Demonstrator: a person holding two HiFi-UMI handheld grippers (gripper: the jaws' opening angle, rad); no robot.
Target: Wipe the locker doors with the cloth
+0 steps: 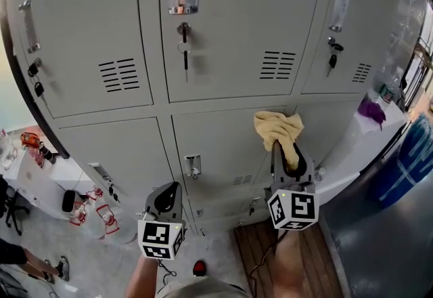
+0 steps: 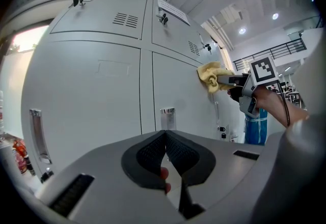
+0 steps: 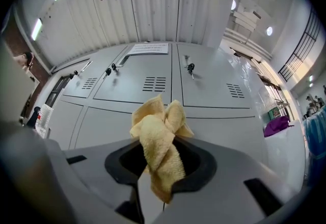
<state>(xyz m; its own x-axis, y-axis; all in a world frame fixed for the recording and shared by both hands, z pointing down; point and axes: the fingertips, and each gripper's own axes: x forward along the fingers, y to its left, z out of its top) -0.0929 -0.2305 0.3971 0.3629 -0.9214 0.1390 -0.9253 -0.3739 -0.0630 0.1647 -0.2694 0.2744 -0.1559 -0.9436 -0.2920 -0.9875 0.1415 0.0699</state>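
Yellow cloth [image 1: 279, 129] pinched in right gripper [image 1: 285, 152], bunched ahead of jaws against upper right corner of lower middle door [image 1: 216, 137]. Lower left, left gripper [image 1: 166, 199], jaws together, empty, farther from door.

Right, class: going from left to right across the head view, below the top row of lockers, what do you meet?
left gripper → yellow cloth → purple cloth → blue drum
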